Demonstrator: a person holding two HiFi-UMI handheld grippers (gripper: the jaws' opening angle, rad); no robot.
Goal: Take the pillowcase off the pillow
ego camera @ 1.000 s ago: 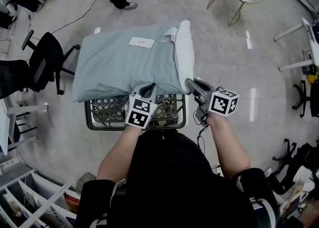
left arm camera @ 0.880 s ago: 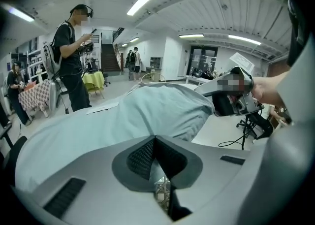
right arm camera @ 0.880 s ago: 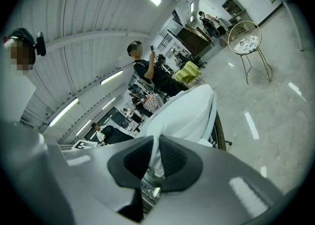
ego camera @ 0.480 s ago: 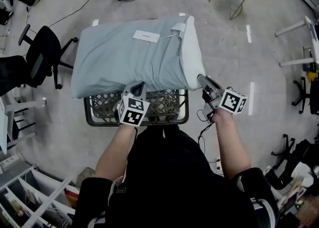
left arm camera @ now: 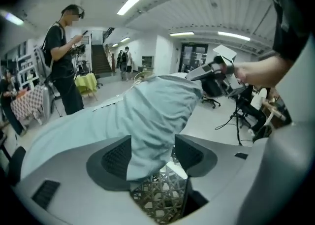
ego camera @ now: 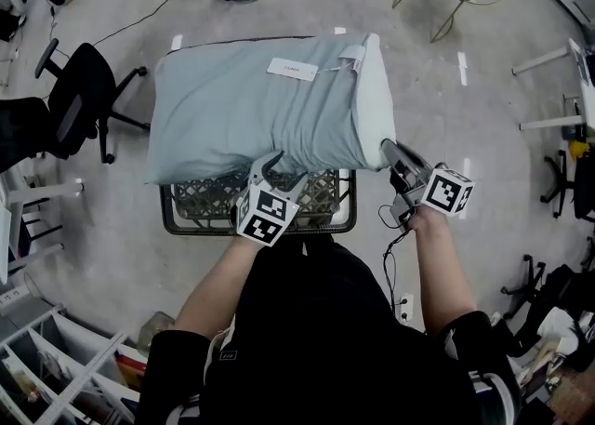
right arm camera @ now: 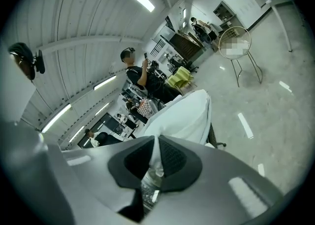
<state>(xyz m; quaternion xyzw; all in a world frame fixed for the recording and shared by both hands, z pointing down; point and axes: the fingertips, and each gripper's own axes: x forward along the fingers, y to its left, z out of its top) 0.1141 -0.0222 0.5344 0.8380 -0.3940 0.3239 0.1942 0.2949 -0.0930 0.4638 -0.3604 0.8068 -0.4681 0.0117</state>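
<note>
left gripper point(left arm camera: 152, 156) jaws just opened apart, pillowcase point(left arm camera: 147, 115) fold loose between them, right gripper point(right arm camera: 156, 164) jaws pinched on white pillow point(right arm camera: 187, 115) corner

Pillowcase point(ego camera: 251, 107): pale grey-blue, still on over most of the pillow point(ego camera: 376, 102), stuffed full and creased along the near edge. There's a rectangular white label point(ego camera: 292, 68) on top, toward the far right. The opening faces right, where the white pillow shows as a narrow band from far edge to near edge. The lot lies flat, long side left to right, on top of the wire basket point(ego camera: 186, 226), overhanging it left, right and far. Your right gripper point(ego camera: 390, 148) is clamped on the pillow's near right corner. A fold of the case's near edge sits between your left gripper's point(ego camera: 272, 165) jaws, which have just been opening and aren't pressing it.
</note>
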